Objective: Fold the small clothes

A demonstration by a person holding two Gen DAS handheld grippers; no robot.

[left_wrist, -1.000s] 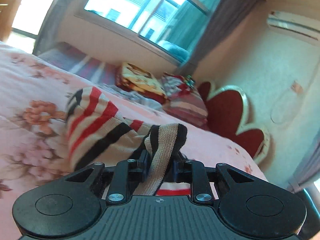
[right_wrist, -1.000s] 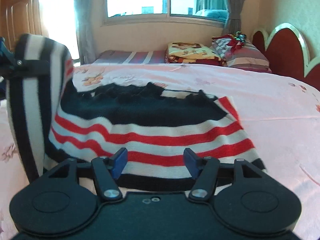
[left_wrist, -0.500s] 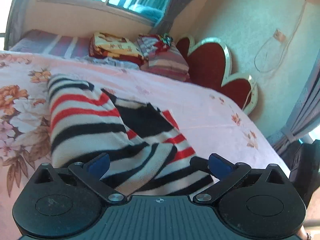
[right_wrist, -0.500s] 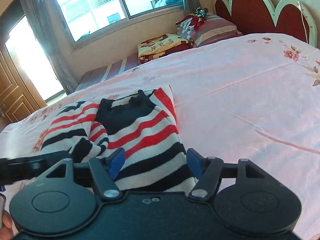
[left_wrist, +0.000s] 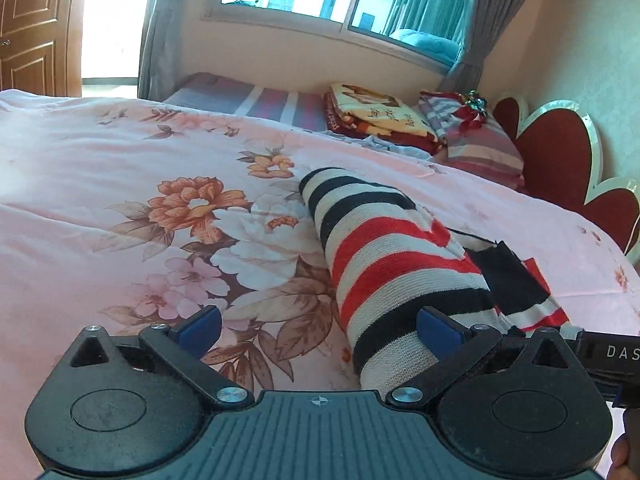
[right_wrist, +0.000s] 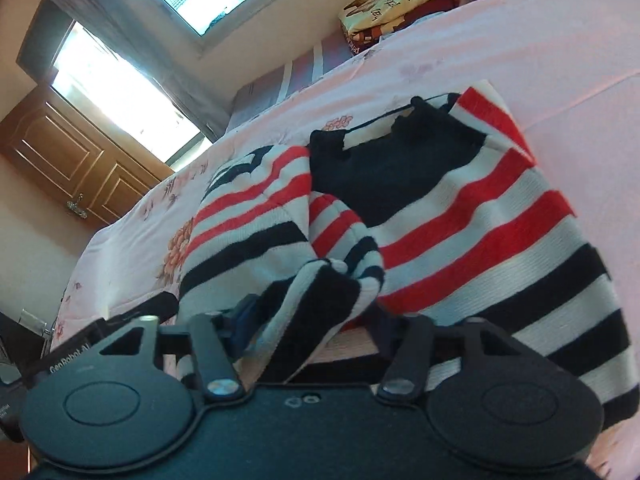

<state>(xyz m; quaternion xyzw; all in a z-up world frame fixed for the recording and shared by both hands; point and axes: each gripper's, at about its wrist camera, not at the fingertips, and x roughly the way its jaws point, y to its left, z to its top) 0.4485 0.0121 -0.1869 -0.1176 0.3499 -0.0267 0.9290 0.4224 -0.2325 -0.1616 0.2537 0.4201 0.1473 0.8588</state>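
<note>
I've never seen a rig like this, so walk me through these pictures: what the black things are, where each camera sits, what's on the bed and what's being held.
No robot here: a person holds a hand-held gripper in each hand, and a camera on each one looks forward along its two fingers. The black shape at the bottom of each picture is the gripper itself.

In the left view, the left gripper stands wide open over the floral bedspread, gripping nothing. Beside its blue right pad lies a folded-over sleeve of the striped sweater.

In the right view, the right gripper has just been closing, with a bunched fold of that sweater between its fingers.

Folded blankets and pillows sit at the headboard end.
</note>
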